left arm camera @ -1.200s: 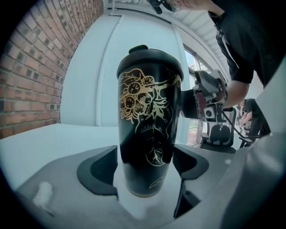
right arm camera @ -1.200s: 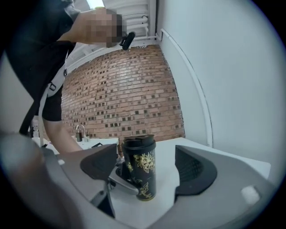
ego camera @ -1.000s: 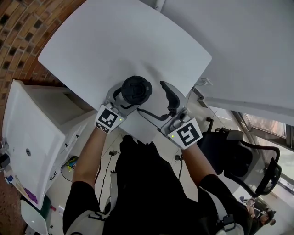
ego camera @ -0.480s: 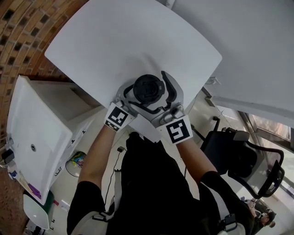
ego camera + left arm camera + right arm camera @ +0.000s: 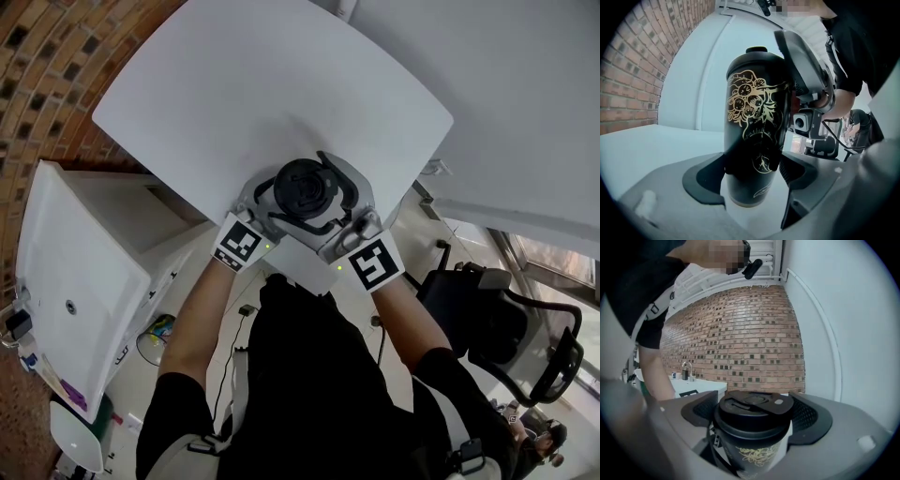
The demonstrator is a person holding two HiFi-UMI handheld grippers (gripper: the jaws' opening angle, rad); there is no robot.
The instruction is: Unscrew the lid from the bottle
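Observation:
A black bottle (image 5: 757, 126) with a gold skull print stands upright on the white table (image 5: 234, 84), close to its near edge. My left gripper (image 5: 752, 173) is shut on the bottle's lower body, a pad pressing each side. The black lid (image 5: 752, 411) with a flip tab sits on the bottle's top. My right gripper (image 5: 754, 416) has its jaws round the lid; they have just been closing, and both pads now lie against the lid's rim. From the head view the lid (image 5: 302, 187) shows between the right gripper's curved fingers (image 5: 352, 187).
A white cabinet (image 5: 75, 281) stands left of the table, below its edge. A black office chair (image 5: 506, 319) is at the right. A brick wall (image 5: 740, 333) lies beyond the table. The table's far part is bare white.
The right gripper came in from the right of the bottle and put its jaws round the lid. The left gripper kept its hold on the bottle.

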